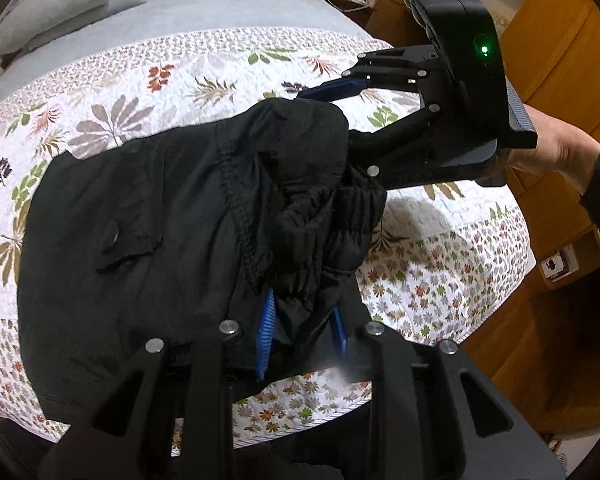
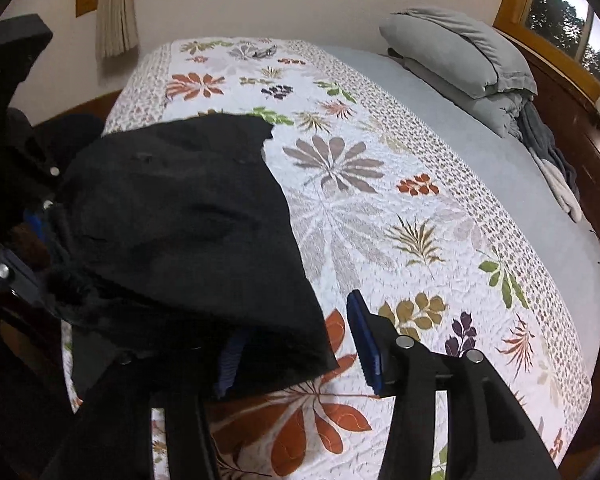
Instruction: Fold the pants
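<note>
Black woven pants (image 1: 172, 216), bunched at the waistband, lie on a white quilted bedspread printed with leaves (image 1: 148, 80) near the bed's close edge, with grey pillows (image 2: 460, 52) at the far end. The left gripper (image 1: 302, 328) pinches a gathered fold of the waistband between its blue ribbed pads. The right gripper (image 2: 300, 348), gripped by a hand (image 1: 548, 152), has its jaws apart; the right pad is clear of the cloth, the left partly hidden under the pants' edge.

No readable text, labels, brands or numbers (either view)
</note>
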The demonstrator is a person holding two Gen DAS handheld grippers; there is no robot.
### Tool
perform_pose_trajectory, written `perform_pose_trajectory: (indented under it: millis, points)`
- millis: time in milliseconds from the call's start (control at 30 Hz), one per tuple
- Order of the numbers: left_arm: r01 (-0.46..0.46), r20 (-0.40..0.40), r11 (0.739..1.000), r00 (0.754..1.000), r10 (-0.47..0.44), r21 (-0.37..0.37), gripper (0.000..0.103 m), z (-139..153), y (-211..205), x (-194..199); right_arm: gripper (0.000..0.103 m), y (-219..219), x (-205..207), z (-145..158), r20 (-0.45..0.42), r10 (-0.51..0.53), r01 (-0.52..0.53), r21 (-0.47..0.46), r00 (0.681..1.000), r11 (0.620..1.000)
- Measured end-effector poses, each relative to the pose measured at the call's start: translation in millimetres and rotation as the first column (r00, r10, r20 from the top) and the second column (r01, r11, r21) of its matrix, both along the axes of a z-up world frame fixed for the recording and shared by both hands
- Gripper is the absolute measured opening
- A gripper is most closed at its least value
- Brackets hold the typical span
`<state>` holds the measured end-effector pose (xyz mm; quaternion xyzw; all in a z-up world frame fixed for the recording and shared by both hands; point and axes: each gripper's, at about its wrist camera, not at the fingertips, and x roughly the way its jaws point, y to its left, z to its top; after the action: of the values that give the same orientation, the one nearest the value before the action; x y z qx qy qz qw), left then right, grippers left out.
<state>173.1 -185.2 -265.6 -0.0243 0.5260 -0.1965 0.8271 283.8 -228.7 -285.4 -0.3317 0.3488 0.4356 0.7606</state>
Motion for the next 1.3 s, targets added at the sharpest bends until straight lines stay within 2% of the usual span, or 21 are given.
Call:
perform_pose_trajectory:
  millis: [200, 267, 300, 333, 367, 400, 433, 533, 667, 700, 733, 767, 833, 900, 933, 967, 1100, 1200, 1300]
  points:
    - [0.013, -0.035, 1.000, 0.999, -0.014, -0.023, 0.026, -13, 0, 2, 0.059, -27, 9, -13, -0.044, -0.093, 0.092, -0.018, 0.995, 0.996]
    - [0.016, -0.054, 0.999, 0.998, -0.019, -0.049, 0.033, -17, 1, 3, 0.062, -41, 14, -16, -0.090, -0.159, 0.160, -0.001, 0.983, 0.987]
    - [0.025, -0.070, 0.997, 0.997, -0.030, -0.067, 0.034, -20, 1, 4, 0.066, -51, 17, -16, -0.125, -0.210, 0.213, 0.013, 0.970, 0.977]
    - [0.030, -0.080, 0.996, 0.996, -0.037, -0.087, 0.040, -22, 3, 5, 0.069, -59, 20, -16, -0.160, -0.256, 0.263, 0.021, 0.953, 0.965]
    - [0.033, -0.099, 0.991, 0.994, -0.046, -0.131, 0.050, -24, 6, 6, 0.071, -70, 23, -14, -0.208, -0.314, 0.329, 0.043, 0.926, 0.943]
    - [0.027, -0.115, 0.985, 0.992, -0.047, -0.169, 0.057, -25, 9, 7, 0.072, -80, 25, -10, -0.243, -0.358, 0.384, 0.073, 0.902, 0.920]
    - [0.024, -0.131, 0.979, 0.990, -0.052, -0.203, 0.065, -27, 11, 8, 0.074, -92, 26, -5, -0.297, -0.407, 0.455, 0.115, 0.864, 0.883]
    - [0.030, -0.146, 0.960, 0.986, -0.074, -0.280, 0.076, -25, 16, 6, 0.080, -113, 22, 15, -0.425, -0.464, 0.592, 0.244, 0.777, 0.768]
    - [-0.011, -0.146, 0.930, 0.988, -0.046, -0.368, 0.083, -12, 39, 3, 0.084, -103, -1, 34, -0.569, -0.392, 0.654, 0.380, 0.723, 0.654]
    - [-0.022, -0.138, 0.926, 0.990, -0.033, -0.378, 0.085, -8, 45, 1, 0.084, -100, -5, 35, -0.597, -0.365, 0.662, 0.408, 0.715, 0.629]
    - [-0.035, -0.132, 0.922, 0.991, -0.017, -0.386, 0.087, -5, 53, 0, 0.085, -93, -12, 36, -0.641, -0.316, 0.675, 0.447, 0.699, 0.586]
    - [-0.054, -0.131, 0.917, 0.991, 0.002, -0.395, 0.087, -2, 63, -2, 0.087, -88, -14, 37, -0.661, -0.291, 0.681, 0.461, 0.691, 0.569]
    - [-0.096, -0.143, 0.913, 0.989, 0.042, -0.396, 0.087, 0, 83, -5, 0.087, -74, -23, 33, -0.715, -0.220, 0.705, 0.500, 0.664, 0.503]
    - [-0.143, -0.153, 0.917, 0.984, 0.091, -0.373, 0.087, 3, 105, -12, 0.089, -64, -28, 21, -0.757, -0.185, 0.734, 0.493, 0.626, 0.467]
    - [-0.157, -0.151, 0.916, 0.983, 0.108, -0.368, 0.087, 6, 114, -14, 0.089, -59, -30, 14, -0.766, -0.202, 0.749, 0.477, 0.611, 0.460]
    - [-0.175, -0.145, 0.916, 0.981, 0.131, -0.360, 0.087, 10, 126, -19, 0.090, -58, -31, 9, -0.770, -0.210, 0.757, 0.468, 0.602, 0.456]
    - [-0.229, -0.123, 0.910, 0.973, 0.198, -0.345, 0.089, 22, 164, -37, 0.089, -57, -36, -31, -0.821, -0.288, 0.826, 0.340, 0.494, 0.449]
    - [-0.283, -0.139, 0.894, 0.958, 0.249, -0.347, 0.091, 23, 190, -42, 0.088, -61, -41, -52, -0.826, -0.360, 0.856, 0.253, 0.434, 0.452]
    - [-0.357, -0.204, 0.863, 0.932, 0.301, -0.357, 0.091, 15, 221, -43, 0.090, -70, -57, -41, -0.825, -0.372, 0.877, 0.273, 0.425, 0.395]
